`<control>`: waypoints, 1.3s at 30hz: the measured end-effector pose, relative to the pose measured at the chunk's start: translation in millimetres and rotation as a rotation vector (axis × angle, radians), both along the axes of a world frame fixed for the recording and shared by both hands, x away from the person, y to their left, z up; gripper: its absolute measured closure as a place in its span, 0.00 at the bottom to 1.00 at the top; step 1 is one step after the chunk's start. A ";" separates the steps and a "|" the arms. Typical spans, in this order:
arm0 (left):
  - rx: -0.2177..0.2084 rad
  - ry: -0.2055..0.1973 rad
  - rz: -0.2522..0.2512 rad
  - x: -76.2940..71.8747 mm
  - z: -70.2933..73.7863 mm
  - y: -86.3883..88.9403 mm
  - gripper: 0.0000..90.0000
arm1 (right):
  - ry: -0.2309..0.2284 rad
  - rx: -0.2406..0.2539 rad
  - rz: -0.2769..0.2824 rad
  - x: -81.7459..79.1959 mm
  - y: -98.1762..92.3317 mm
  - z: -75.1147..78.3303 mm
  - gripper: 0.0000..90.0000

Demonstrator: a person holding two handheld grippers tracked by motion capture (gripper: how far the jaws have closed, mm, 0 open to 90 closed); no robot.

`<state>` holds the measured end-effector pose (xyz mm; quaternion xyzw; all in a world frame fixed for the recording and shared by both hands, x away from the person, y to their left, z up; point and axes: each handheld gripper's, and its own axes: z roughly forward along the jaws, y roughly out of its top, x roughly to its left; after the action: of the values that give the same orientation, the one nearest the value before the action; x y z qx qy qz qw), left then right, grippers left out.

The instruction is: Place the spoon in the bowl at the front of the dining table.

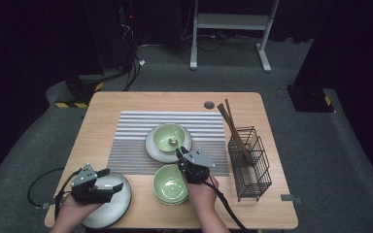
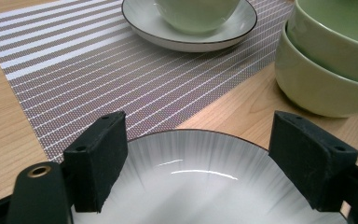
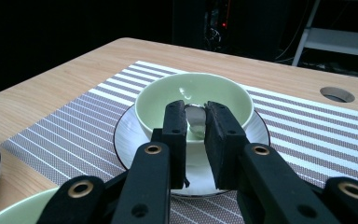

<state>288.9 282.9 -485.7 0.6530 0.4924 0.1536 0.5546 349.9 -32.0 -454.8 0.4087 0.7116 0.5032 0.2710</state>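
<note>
Left gripper (image 1: 108,187) hangs spread wide over the white shallow plate (image 1: 108,206) at the counter's (image 1: 102,104) near-left corner, pads clear of it. Just right sit stacked pale-green bowls (image 1: 170,184). Right gripper (image 3: 196,122), jaws narrowly parted, straddles a metal spoon (image 3: 195,122) lying in the pale-green bowl (image 3: 193,93) on a white saucer (image 3: 126,140), mid-placemat (image 1: 126,145). Whether its pads touch cannot be told.

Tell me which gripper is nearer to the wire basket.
Right. The right gripper is by the bowl on the mat, beside the wire basket; the left gripper is over the grey plate at the table's opposite corner.
</note>
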 end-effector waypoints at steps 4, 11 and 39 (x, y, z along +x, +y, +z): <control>-0.003 0.002 0.002 0.3 -0.1 -0.1 0.22 | 0.004 0.000 0.001 -1.1 0.0 -2.0 0.86; -0.003 0.006 0.004 0.5 0.2 0.7 0.22 | 0.007 -0.011 0.001 -3.1 -0.3 -2.9 0.85; -0.019 0.009 -0.029 -1.3 1.4 -0.5 0.22 | 0.009 -0.008 -0.133 18.4 -29.8 0.3 0.76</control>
<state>287.6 282.5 -484.3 0.6553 0.4867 0.1380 0.5609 368.3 -61.8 -454.5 0.4563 0.6861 0.4793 0.3022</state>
